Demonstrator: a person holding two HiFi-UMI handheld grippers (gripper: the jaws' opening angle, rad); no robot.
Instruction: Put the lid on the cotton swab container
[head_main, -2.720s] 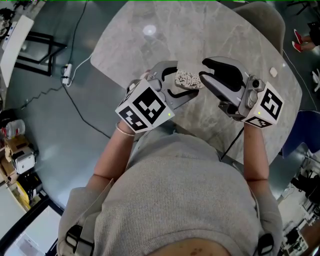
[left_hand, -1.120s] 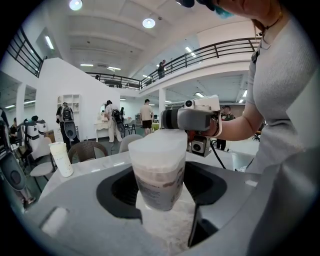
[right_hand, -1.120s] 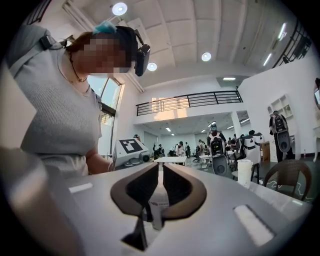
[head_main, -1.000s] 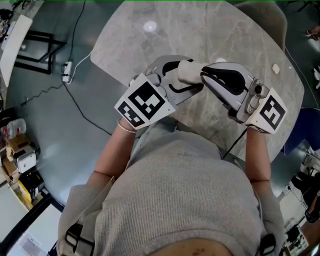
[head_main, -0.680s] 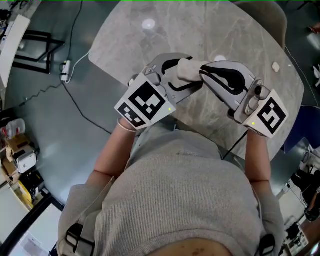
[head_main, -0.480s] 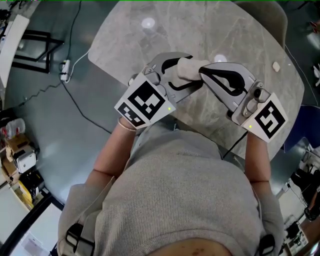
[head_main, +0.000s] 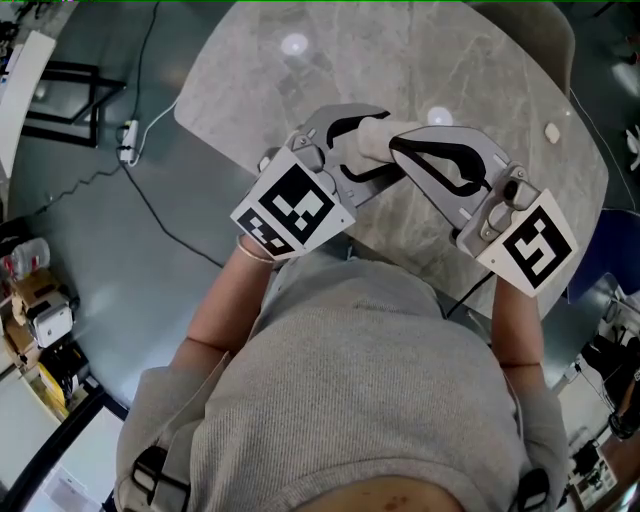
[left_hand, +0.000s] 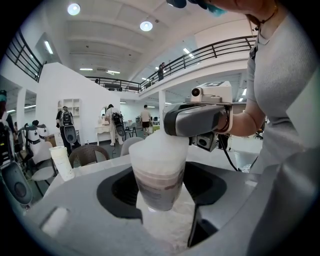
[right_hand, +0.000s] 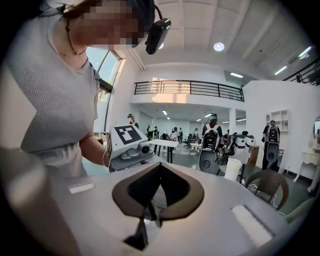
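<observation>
My left gripper (head_main: 372, 146) is shut on the cotton swab container (head_main: 378, 132), held up over the grey marble table (head_main: 480, 70). In the left gripper view the clear container (left_hand: 157, 182) stands upright between the jaws, with its frosted lid (left_hand: 159, 147) on top of it. My right gripper (head_main: 398, 150) is shut with nothing between its jaws, and its tip rests against the lid. Its grey nose (left_hand: 192, 120) lies across the lid's top. The right gripper view shows the jaw tips (right_hand: 158, 170) meeting, with the container hidden behind them.
A white cup (left_hand: 62, 162) stands on the table at the far side. Two small white things (head_main: 295, 45) (head_main: 549, 132) lie near the table's edges. A wicker chair (left_hand: 87, 155) stands behind the table. A cable (head_main: 150, 200) runs over the floor at the left.
At first the container was uncovered with swabs showing; since a second ago the lid sits on it. The right jaws have closed and the right gripper has tilted. The left gripper has kept still.
</observation>
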